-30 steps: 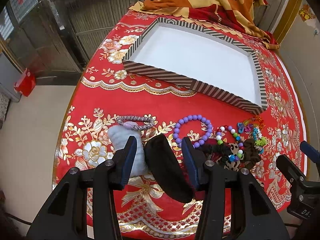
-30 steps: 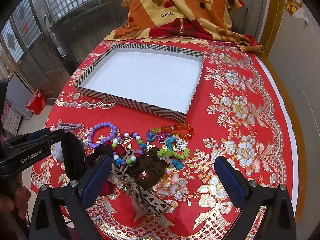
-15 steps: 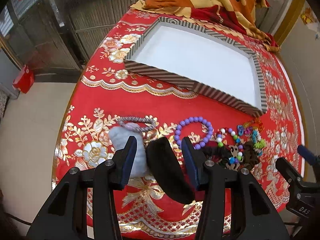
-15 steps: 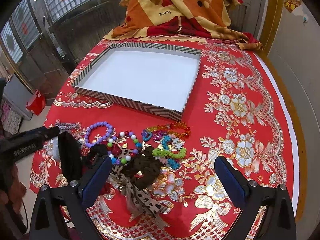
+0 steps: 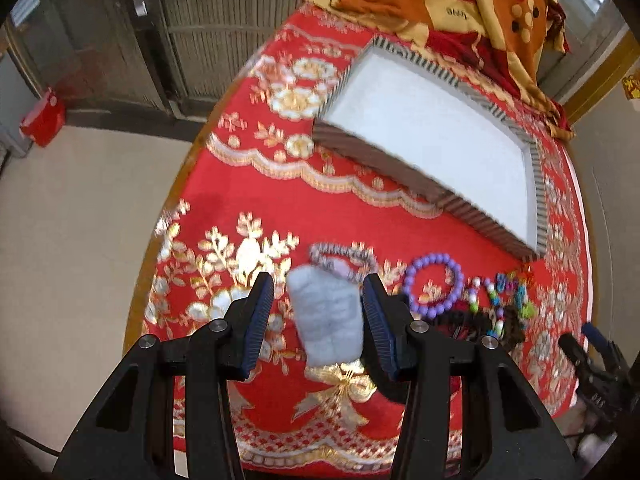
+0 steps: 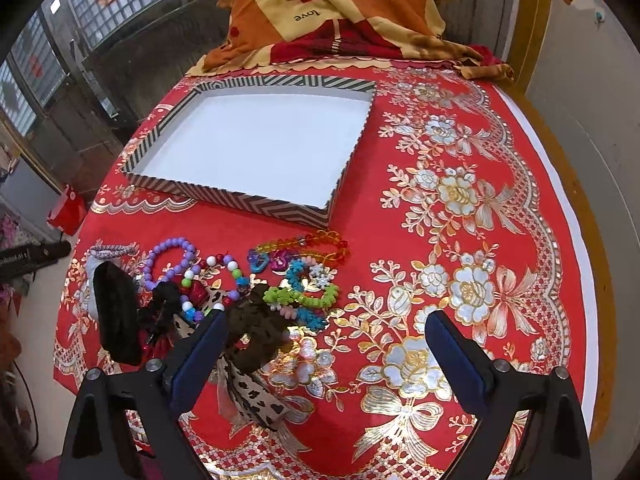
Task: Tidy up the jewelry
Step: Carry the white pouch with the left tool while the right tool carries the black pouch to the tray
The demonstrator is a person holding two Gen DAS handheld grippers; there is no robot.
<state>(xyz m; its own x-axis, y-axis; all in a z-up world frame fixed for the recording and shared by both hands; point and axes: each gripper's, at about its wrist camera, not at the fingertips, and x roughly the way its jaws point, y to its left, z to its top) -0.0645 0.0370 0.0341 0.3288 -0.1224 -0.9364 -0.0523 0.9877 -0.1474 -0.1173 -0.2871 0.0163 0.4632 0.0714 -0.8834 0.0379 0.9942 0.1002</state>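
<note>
A striped tray [image 6: 256, 202] with a white floor stands at the back of the red table; it also shows in the left wrist view [image 5: 384, 168]. Jewelry lies in front of it: a purple bead bracelet [image 6: 170, 258] [image 5: 432, 286], a grey braided band [image 5: 344, 254], colourful bead strings [image 6: 304, 280], a dark scrunchie [image 6: 256, 328] and a black pouch [image 6: 116, 316]. My left gripper [image 5: 316, 320] is open, its jaws on either side of a pale grey fluffy piece [image 5: 328, 320]. My right gripper [image 6: 324, 354] is open wide, over the tablecloth beside the scrunchie.
An orange and red blanket [image 6: 340, 12] is heaped at the table's far end. The table's left edge [image 5: 160, 240] drops to a pale floor with a red box [image 5: 42, 118]. A wall stands to the right.
My left gripper has swung left, from around the black pouch to around the grey fluffy piece. My right gripper has moved slightly forward and left toward the scrunchie.
</note>
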